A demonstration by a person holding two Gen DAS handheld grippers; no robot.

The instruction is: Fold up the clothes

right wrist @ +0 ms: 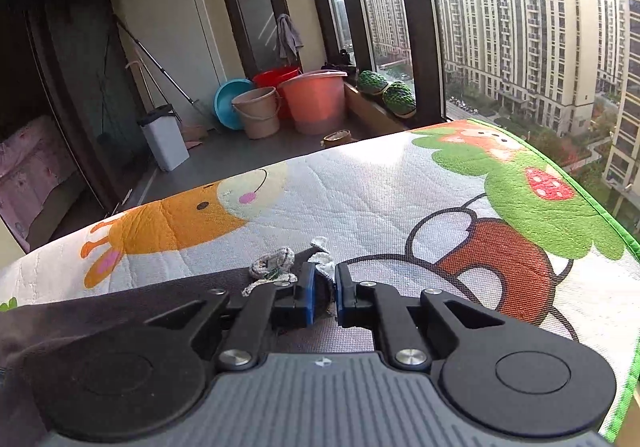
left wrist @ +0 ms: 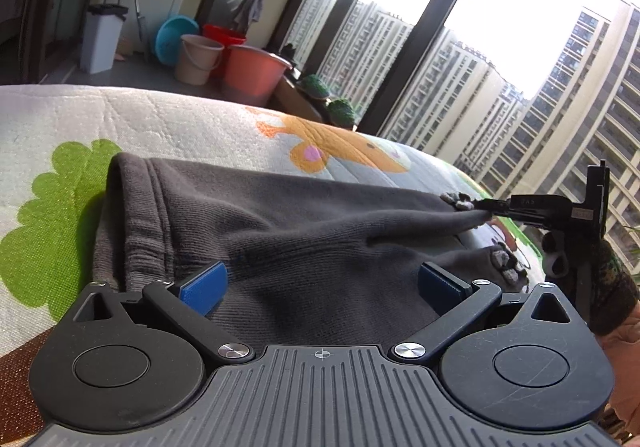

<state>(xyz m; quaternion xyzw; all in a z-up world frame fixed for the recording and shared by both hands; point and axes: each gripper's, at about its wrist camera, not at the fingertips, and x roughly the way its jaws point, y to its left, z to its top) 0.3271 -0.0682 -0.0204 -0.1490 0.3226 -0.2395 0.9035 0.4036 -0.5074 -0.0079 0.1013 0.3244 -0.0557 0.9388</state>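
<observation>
Grey knit garment held at one corner on the cartoon play mat

The right gripper pinches the grey garment's patch-trimmed edge, lifting it off the play mat; the left gripper hovers wide open, empty, over its middle. The small bite may slip, dropping the fold.

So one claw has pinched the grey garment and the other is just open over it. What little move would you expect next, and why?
Probably the left gripper lowers a little and shuts on the grey garment beneath it. Its blue pads stand wide apart over the cloth, holding nothing, while the right gripper already pinches the garment's far end just above the cartoon mat. Folding likely needs both ends held.
</observation>
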